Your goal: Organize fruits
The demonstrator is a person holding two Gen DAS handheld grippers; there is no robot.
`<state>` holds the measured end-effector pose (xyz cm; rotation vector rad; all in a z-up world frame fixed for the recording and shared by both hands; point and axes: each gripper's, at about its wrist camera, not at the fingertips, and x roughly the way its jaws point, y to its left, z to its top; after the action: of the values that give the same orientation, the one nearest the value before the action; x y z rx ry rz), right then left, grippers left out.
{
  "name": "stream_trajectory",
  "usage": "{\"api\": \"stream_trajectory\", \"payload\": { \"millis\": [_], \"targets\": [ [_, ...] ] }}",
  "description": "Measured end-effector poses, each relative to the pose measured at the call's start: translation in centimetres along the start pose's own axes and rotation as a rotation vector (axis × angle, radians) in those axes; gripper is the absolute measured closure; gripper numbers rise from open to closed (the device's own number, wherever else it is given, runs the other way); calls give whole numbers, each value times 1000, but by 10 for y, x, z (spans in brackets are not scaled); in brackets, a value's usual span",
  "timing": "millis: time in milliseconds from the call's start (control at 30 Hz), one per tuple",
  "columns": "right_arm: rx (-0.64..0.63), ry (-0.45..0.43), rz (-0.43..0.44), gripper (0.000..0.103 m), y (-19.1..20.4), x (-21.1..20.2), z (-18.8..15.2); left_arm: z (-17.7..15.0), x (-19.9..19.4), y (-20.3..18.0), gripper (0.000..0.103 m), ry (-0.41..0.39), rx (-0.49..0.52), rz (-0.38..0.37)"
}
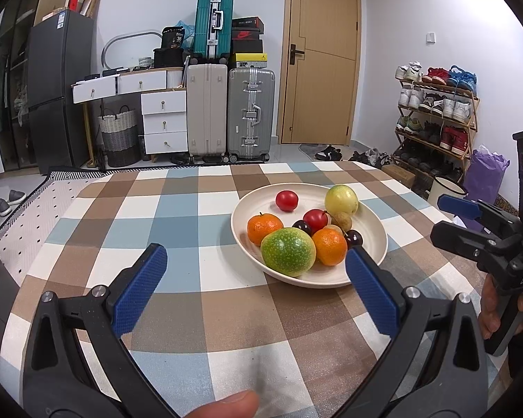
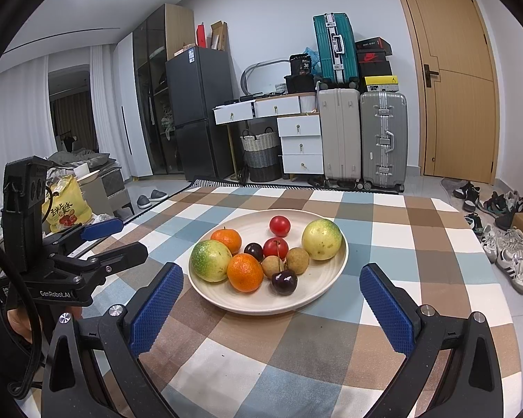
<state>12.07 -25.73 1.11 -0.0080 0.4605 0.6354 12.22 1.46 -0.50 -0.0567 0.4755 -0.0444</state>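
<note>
- Both tongs are held spread wide with nothing between the blue ribbed pads: the left tongs (image 1: 256,266) and the right tongs (image 2: 272,294) are released and grasp nothing.
- Just ahead of the right tongs, centred between its pads, the shallow cream round plate (image 2: 317,296) is seen on the checked brown, blue and white cloth of the surface (image 2: 418,244); from the left tongs it lies ahead and to the right, its near rim close to the right pad.
- All the fruit in view is gathered inside the plate, none on the cloth: a large green-and-yellow round fruit (image 2: 211,260) at the near left, a pale yellow-green round fruit (image 2: 321,239) at the far right, two orange mandarins (image 2: 245,272) (image 2: 226,240), two red cherry tomatoes (image 2: 279,225) (image 2: 275,247), two dark cherries (image 2: 284,281) (image 2: 254,251) and two small tan round fruits (image 2: 297,260) (image 2: 272,266).
- Small fruits are clustered in the middle, touching one another, probably because the dished plate lets round things roll inward; the far tomato sits apart.
- Such a scene would fit fruit already collected in the plate, or fruit waiting there to be sorted elsewhere; which cannot be told.
- Each tongs is held low over the surface and aimed at the plate, apparently so that the fruit is kept within reach and in view of both cameras.
</note>
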Motion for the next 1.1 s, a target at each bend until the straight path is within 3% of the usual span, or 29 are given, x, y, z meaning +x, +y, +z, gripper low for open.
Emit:
{"api": "stream_trajectory", "payload": {
  "millis": [1100],
  "targets": [
    [2, 3, -3, 0, 1, -1, -2, 0, 0, 0, 1, 0, 0, 0]
  ]
}}
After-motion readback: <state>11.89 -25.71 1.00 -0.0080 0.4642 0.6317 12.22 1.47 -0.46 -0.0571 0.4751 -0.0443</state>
